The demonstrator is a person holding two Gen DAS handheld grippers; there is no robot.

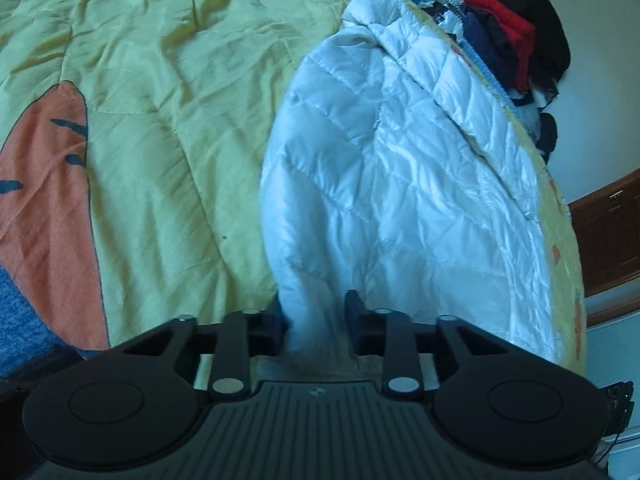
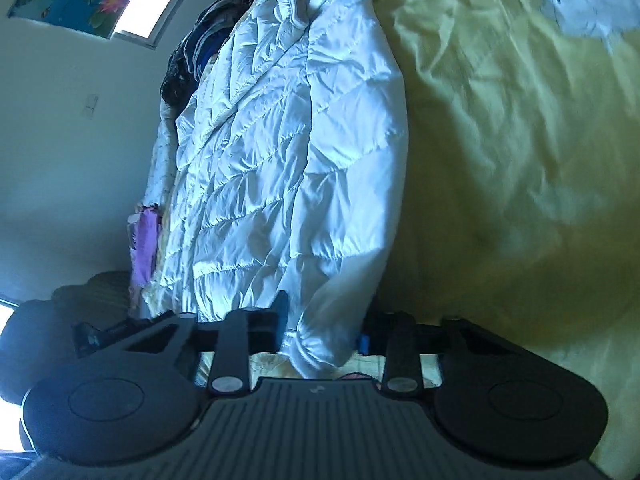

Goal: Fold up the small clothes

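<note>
A white quilted puffer jacket (image 1: 400, 168) lies along the edge of a bed covered by a yellow quilt (image 1: 160, 100). My left gripper (image 1: 316, 312) is shut on one end of the jacket, the fabric bunched between its fingers. The jacket also shows in the right wrist view (image 2: 288, 160), stretched away from the camera along the bed edge. My right gripper (image 2: 324, 328) is shut on the jacket's other end, a rounded sleeve or corner pinched between its fingers. The fingertips of both grippers are mostly hidden by the fabric.
A pile of dark, red and blue clothes (image 1: 516, 28) lies at the far bed edge, also in the right wrist view (image 2: 196, 52). The yellow quilt (image 2: 520, 160) spreads wide beside the jacket. A purple cloth (image 2: 144, 240) hangs off the bed. A wooden cabinet (image 1: 608, 236) stands by the wall.
</note>
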